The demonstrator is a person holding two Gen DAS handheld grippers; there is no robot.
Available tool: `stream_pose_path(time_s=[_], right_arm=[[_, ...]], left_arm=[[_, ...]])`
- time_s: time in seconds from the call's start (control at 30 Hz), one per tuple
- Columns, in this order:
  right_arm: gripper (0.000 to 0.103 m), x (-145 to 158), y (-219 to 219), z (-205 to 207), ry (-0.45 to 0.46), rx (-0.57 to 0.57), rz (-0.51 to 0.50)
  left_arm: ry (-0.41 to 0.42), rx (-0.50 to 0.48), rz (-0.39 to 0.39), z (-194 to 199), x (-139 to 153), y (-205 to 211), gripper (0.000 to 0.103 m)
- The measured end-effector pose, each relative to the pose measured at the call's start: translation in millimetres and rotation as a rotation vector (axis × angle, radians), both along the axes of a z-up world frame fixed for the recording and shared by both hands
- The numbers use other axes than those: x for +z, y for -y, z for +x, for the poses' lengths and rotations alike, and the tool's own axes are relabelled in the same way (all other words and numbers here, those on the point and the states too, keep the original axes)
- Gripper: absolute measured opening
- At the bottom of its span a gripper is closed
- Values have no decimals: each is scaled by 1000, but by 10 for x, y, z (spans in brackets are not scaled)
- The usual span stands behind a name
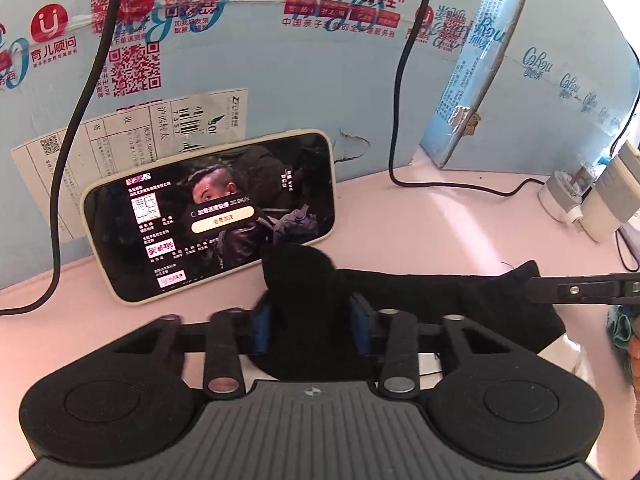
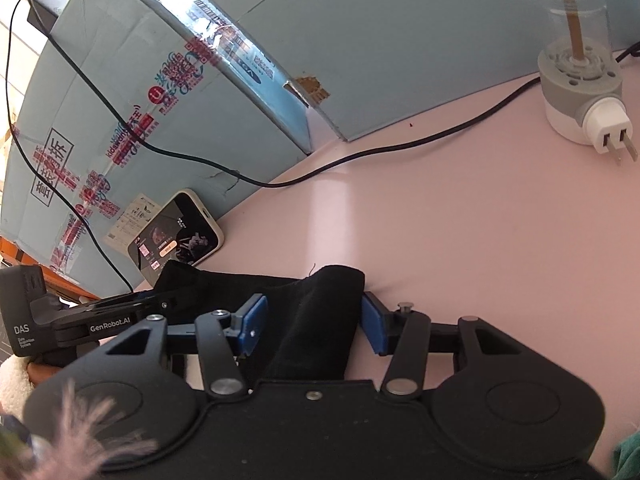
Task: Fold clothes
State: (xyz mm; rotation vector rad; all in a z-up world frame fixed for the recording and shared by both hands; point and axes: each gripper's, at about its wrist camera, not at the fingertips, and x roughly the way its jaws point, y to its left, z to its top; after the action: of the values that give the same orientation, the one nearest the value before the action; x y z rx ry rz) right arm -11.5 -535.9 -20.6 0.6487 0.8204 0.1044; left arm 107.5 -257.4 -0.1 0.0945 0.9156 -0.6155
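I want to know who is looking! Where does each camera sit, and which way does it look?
Left wrist: rides on the left tongs, looking forward and down at the black garment pinched between its blue pads, the phone and the blue box behind; the right tongs poke in at right.
Right wrist: rides on the right tongs, looking over the garment's other end, with the plug beyond; the left tongs show at left.
Both share the garment, phone, box and pink table.
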Motion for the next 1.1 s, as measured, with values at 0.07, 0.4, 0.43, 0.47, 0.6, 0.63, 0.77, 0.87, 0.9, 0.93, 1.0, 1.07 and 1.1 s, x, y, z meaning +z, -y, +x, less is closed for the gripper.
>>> stream_pose_path(time_s=[0.07, 0.4, 0.43, 0.47, 0.6, 0.63, 0.77, 0.87, 0.9, 0.93, 1.0, 1.07, 1.1], right_arm=[[27, 7, 6, -3, -18, -21, -32], [16, 392, -50, -277, 102, -21, 24], [16, 462, -77, -324, 119, -7, 36], [16, 532, -108, -372, 134, 5, 46], [15, 799, -257, -635, 183, 40, 84], [15, 853, -297, -714, 190, 54, 95], [15, 1027, -535, -1051, 186, 139, 79], [15, 1082, -738, -1344, 167, 194, 57], [15, 1091, -804, -1448, 162, 214, 54], [15, 1096, -867, -1549, 156, 232, 52], [15, 1077, -976, -1730, 139, 257, 52], [16, 1041, -1074, -1921, 119, 268, 56], [16, 1018, -1109, -2005, 111, 266, 60]], left_arm=[[15, 3, -6, -18, 37, -22, 12], [72, -4, -117, -251, 486, -437, 9], [79, -5, -137, -311, 544, -505, 9], [85, -3, -158, -376, 598, -573, 9], [105, -1, -217, -691, 780, -862, 9], [108, -4, -228, -786, 815, -930, 9], [107, -12, -257, -1169, 919, -1230, 9], [94, -19, -276, -1419, 897, -1408, 9], [88, -21, -286, -1501, 887, -1474, 9], [82, -23, -297, -1586, 879, -1539, 9], [72, -23, -312, -1766, 852, -1679, 9], [65, -23, -332, -1942, 829, -1818, 9], [62, -24, -340, -2028, 816, -1887, 9]])
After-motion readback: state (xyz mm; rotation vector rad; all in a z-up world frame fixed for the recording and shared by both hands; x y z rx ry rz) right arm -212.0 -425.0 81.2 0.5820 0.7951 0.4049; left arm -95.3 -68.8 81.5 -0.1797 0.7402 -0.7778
